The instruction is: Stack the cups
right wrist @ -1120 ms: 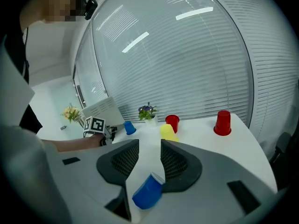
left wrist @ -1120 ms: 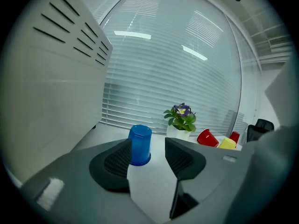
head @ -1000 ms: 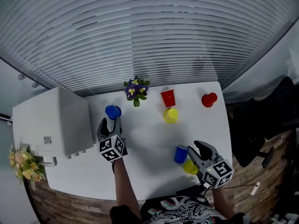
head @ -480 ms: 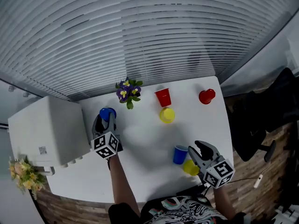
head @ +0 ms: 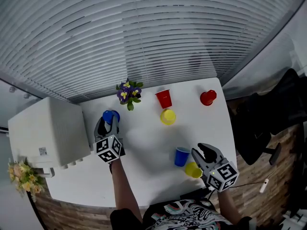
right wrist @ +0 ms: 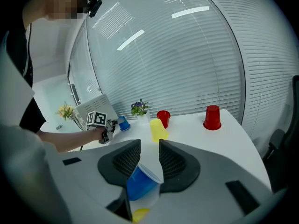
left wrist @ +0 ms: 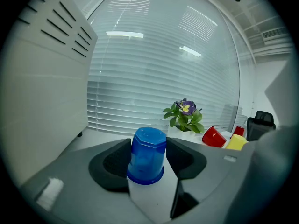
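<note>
Both my pairs of jaws have just been narrowing, while my hands hardly shift and the loose cups lie where they were a second ago. In my left gripper the pads sit flush against the sides of the upturned blue cup. I'm clamped on it now, base up, rim low over the table. Over in my right gripper the jaws are pinched on the tilted blue cup, mouth slanting up and to the right, with a yellow cup just beneath it; whether the two touch, I can't tell. Further out, a second yellow cup lies on its side mid-table. Beyond it are the open red cup and the upside-down red cup, well apart. The flower pot stands just past my left cup, and the white box looms close on its left. Here's my worry: these look like thin-walled cups, so squeezing any harder could buckle a wall and pop the cup out. The tilted one sits crooked in my grip, so lowering it could catch its edge on the yellow rim and tip that cup. On the left, a careless lift could swing into the box or clip the plant. And my two blue cups face opposite ways, so one needs turning before they nest.
</note>
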Motion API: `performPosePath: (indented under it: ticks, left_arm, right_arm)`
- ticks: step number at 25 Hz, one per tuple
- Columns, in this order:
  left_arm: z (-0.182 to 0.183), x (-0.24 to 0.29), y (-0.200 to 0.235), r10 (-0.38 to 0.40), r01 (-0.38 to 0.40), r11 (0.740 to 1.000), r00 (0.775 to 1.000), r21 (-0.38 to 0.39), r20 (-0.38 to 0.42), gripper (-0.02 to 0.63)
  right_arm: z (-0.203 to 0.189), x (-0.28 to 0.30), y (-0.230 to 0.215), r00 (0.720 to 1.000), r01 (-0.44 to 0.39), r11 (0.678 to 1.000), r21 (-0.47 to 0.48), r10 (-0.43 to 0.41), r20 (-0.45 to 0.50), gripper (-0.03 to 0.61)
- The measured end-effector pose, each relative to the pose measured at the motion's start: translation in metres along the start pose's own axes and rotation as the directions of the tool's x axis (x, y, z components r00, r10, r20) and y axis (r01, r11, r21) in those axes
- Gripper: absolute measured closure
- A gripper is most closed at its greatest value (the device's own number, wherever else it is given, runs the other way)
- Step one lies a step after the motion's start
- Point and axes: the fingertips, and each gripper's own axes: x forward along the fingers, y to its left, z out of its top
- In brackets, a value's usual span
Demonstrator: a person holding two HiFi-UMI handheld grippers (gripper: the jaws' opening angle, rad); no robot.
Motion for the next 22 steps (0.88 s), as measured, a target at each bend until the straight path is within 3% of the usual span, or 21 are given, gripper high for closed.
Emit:
performPosePath:
  ticks: [10,22]
  left_arm:
    - [0.001,-0.03,-0.035,-0.076,0.076,0.996,0.997,0.056,-0.002,0.38]
    - [0.008,-0.082,-0.068,-0.154,0.152,0.986,0.988,0.067,0.027,0.382]
  right_arm:
    - [-0.005,-0.022,0.016,1.0,-0.01,1.0,-0.022,0.01,0.017,0.456]
    - [-0.01,-0.053,0.036,0.998,0.006,0.999,-0.037,-0.004,0.065,0.456]
